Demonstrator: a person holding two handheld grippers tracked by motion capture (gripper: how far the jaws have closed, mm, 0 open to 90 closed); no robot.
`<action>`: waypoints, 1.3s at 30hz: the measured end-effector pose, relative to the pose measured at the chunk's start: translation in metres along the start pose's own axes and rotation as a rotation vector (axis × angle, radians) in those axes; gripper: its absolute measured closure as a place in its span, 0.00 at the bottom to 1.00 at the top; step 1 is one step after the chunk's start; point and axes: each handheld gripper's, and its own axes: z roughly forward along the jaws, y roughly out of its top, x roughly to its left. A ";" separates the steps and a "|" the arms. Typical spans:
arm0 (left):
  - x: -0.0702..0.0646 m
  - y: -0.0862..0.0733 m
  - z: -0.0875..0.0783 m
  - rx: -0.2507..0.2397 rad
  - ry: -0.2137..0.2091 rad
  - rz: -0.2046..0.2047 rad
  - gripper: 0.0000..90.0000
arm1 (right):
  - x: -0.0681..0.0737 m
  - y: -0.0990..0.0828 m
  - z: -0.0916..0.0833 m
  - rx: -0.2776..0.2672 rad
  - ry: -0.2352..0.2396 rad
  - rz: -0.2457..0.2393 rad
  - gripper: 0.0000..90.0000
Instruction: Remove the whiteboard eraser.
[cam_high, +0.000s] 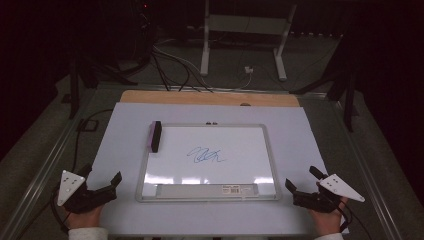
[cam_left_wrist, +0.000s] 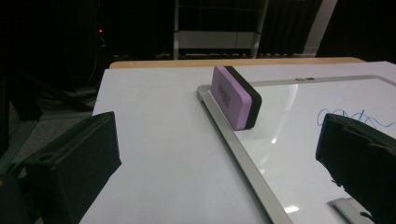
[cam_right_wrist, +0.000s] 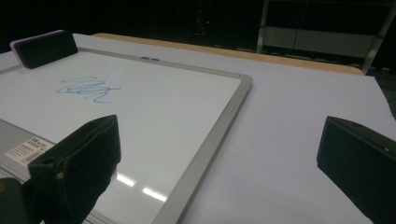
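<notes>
A silver-framed whiteboard (cam_high: 269, 165) lies on the white table cover, with a blue scribble (cam_high: 205, 156) near its middle. A purple eraser with a black felt side (cam_high: 155, 136) stands on edge at the board's upper left corner. It shows ahead of my left gripper as the eraser (cam_left_wrist: 235, 97), and far left in the right gripper view (cam_right_wrist: 44, 47). My left gripper (cam_high: 102, 180) rests at the table's near left, open and empty. My right gripper (cam_high: 301, 181) rests at the near right, open and empty too.
A white sheet (cam_high: 125, 150) covers the table, with a wooden strip (cam_high: 210, 98) along its far edge. A pen tray with a label (cam_high: 210, 190) runs along the board's near side. Cables and a white stand (cam_high: 240, 45) lie on the dark floor beyond.
</notes>
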 end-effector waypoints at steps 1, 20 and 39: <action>0.000 0.001 -0.002 -0.007 -0.002 -0.003 0.00 | 0.000 0.000 0.001 -0.001 -0.001 0.013 0.00; 0.004 0.013 -0.010 -0.064 -0.035 -0.022 0.00 | -0.010 -0.001 0.005 0.021 0.016 0.049 0.00; 0.006 0.034 0.009 0.025 -0.043 -0.012 0.00 | -0.009 -0.001 0.001 0.004 0.008 0.061 0.00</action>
